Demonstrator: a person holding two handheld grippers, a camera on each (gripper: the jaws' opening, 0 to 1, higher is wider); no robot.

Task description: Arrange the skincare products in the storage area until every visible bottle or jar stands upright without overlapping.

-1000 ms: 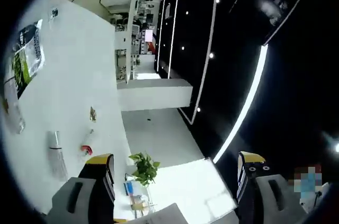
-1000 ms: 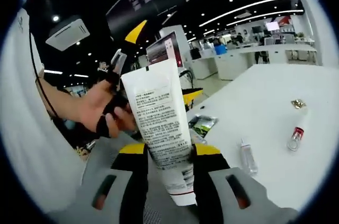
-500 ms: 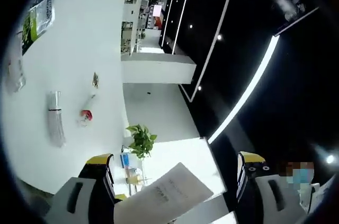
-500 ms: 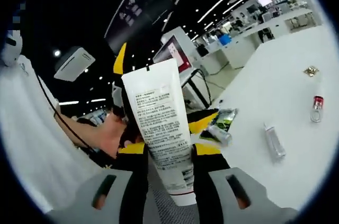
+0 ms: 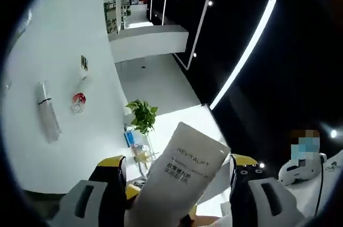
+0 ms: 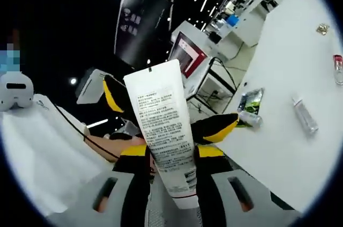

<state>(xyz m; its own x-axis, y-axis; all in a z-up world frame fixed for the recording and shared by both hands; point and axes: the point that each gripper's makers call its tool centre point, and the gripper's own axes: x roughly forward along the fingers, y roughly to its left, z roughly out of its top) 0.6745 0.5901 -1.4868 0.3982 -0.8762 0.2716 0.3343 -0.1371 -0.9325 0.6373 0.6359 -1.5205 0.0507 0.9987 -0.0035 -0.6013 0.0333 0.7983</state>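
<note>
White tube (image 6: 165, 136) was pinched by right gripper (image 6: 170, 154), long axis upward along jaws, held in air off table (image 6: 300, 66); left gripper (image 5: 174, 176), jaws spread, straddled tube's flat end, ready for handover

One white squeeze tube with printed text (image 6: 163, 136), one clear slim bottle (image 6: 304, 115), one small red-capped vial (image 6: 338, 68), one small gold item (image 6: 323, 29), one green foil sachet (image 6: 250, 100).
</note>
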